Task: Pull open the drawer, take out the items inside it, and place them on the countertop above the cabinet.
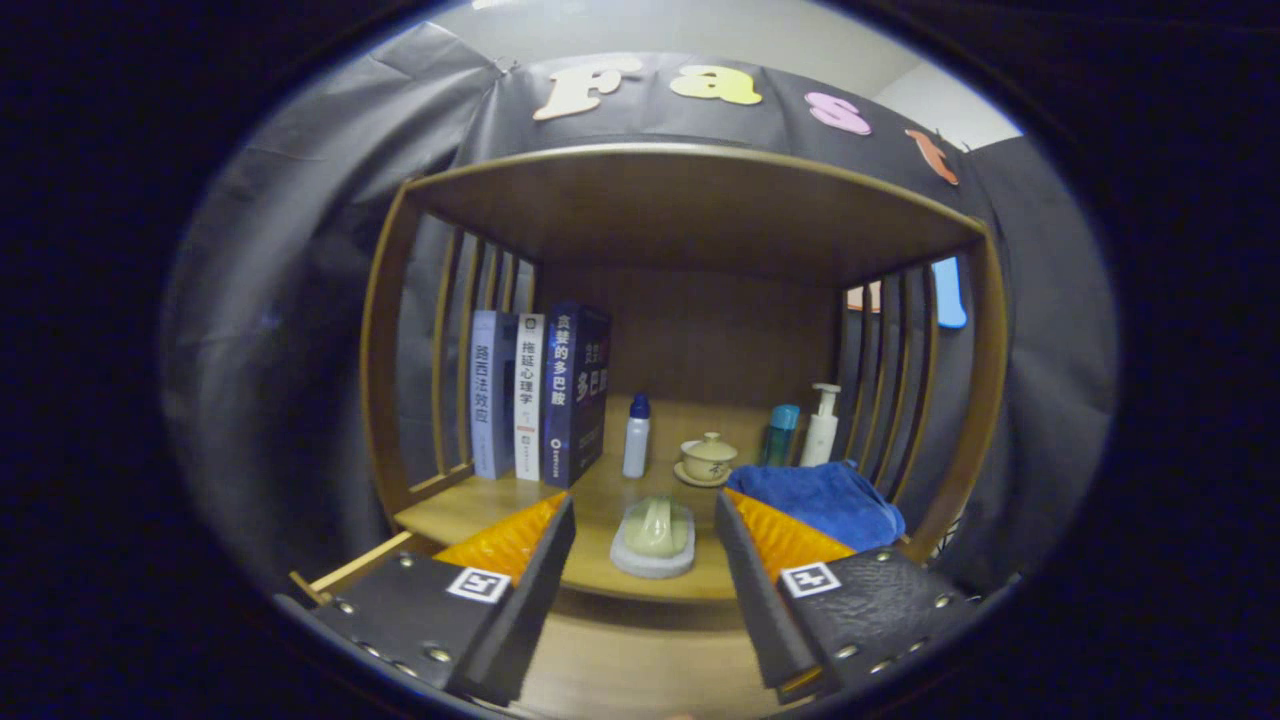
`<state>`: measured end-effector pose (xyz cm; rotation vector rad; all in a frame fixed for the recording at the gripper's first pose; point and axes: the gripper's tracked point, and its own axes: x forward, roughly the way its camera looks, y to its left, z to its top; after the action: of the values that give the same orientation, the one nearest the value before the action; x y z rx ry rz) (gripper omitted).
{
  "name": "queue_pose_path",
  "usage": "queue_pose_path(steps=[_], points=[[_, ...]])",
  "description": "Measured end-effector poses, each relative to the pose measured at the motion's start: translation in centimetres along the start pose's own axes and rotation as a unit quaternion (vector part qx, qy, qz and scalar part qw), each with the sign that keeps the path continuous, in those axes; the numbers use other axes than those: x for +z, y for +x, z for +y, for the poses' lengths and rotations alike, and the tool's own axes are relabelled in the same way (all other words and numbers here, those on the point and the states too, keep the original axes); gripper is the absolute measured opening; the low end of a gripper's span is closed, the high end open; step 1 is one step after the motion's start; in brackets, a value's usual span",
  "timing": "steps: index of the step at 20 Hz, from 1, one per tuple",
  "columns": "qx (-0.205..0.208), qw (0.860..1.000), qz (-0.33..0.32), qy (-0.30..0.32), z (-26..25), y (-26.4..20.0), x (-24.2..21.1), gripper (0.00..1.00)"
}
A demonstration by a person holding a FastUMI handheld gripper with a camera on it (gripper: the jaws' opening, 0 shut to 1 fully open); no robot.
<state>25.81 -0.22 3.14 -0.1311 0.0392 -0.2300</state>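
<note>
My gripper (645, 505) is open, its fingers spread wide and holding nothing. Between the fingertips, slightly ahead of them, a pale green piece rests on a small grey-white dish (653, 540). The dish stands on the wooden countertop (480, 510) close to its front edge. Below that edge the drawer (345, 572) is pulled out toward me. Its light wooden rim shows beside the left finger, and a strip of its wooden inside lies under both fingers. The fingers hide most of the drawer's inside.
On the countertop, three upright books (540, 395) stand at the left. A white bottle with a blue cap (636, 435), a lidded tea cup on a saucer (708, 458), a teal bottle (780, 432) and a pump bottle (822, 425) stand behind. A folded blue towel (825, 498) lies at the right. Slatted sides and a wooden top board enclose the shelf.
</note>
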Motion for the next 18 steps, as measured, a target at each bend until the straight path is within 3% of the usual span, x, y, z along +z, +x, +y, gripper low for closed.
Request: queue_pose_path(steps=[2, 10, 18], points=[[-0.005, 1.000, 0.002, 0.006, -0.1, -3.0, -1.2, 0.99], [-0.034, 0.998, 0.037, 0.036, 0.7, -12.0, -7.8, 0.99], [-0.038, 0.994, 0.095, 0.032, 2.5, -14.3, -13.9, 0.99]])
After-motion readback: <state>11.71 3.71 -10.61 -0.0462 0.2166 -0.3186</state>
